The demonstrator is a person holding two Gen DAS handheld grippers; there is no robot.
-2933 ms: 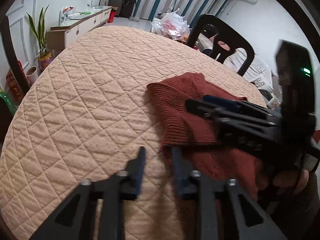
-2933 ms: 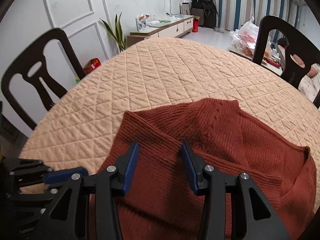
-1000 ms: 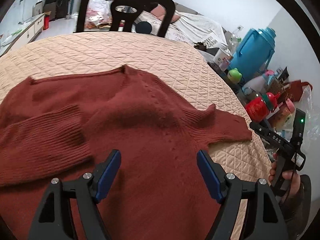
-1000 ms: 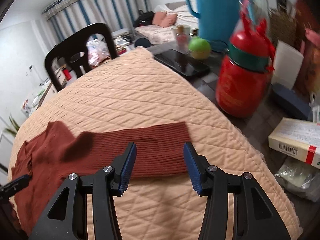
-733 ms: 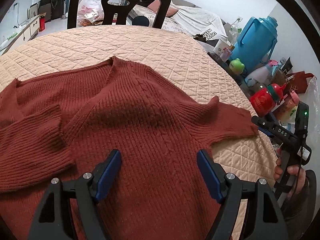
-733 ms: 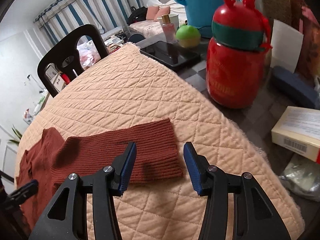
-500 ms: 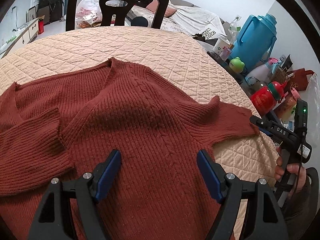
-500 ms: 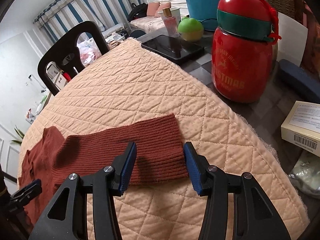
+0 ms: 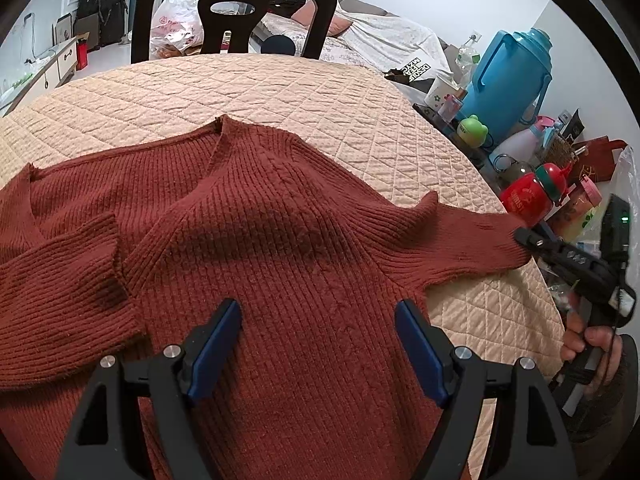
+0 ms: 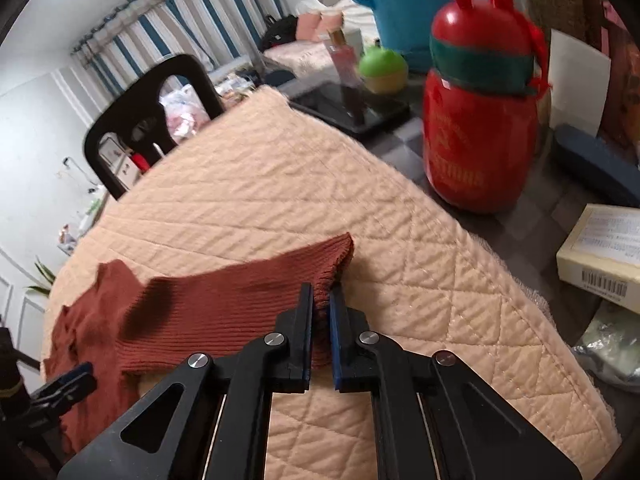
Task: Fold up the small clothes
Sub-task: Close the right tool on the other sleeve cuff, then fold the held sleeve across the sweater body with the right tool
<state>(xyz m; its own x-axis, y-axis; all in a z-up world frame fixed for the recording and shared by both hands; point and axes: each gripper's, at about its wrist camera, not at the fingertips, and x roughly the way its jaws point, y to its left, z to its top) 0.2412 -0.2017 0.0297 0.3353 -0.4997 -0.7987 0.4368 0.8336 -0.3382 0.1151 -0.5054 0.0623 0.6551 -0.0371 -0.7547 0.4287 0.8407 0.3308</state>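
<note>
A rust-red knitted sweater (image 9: 272,240) lies spread on the peach quilted table cover (image 9: 280,92). One sleeve is folded across its body at the left (image 9: 60,292). The other sleeve stretches out to the right. My left gripper (image 9: 318,332) is open wide and empty, just above the sweater's lower body. My right gripper (image 10: 321,312) is shut on the cuff of the stretched sleeve (image 10: 240,300) near the table's right edge. It also shows in the left wrist view (image 9: 528,240) at the cuff's end.
A red Christmas jar (image 10: 480,120), a blue jug (image 9: 508,80), a green toy (image 10: 382,66), a phone (image 10: 348,108) and a cardboard box (image 10: 600,256) crowd the side table to the right. A black chair (image 9: 236,12) stands behind the table.
My right gripper has closed on the sleeve cuff, which now bunches between its fingers. My left gripper has stayed open over the sweater's body.
</note>
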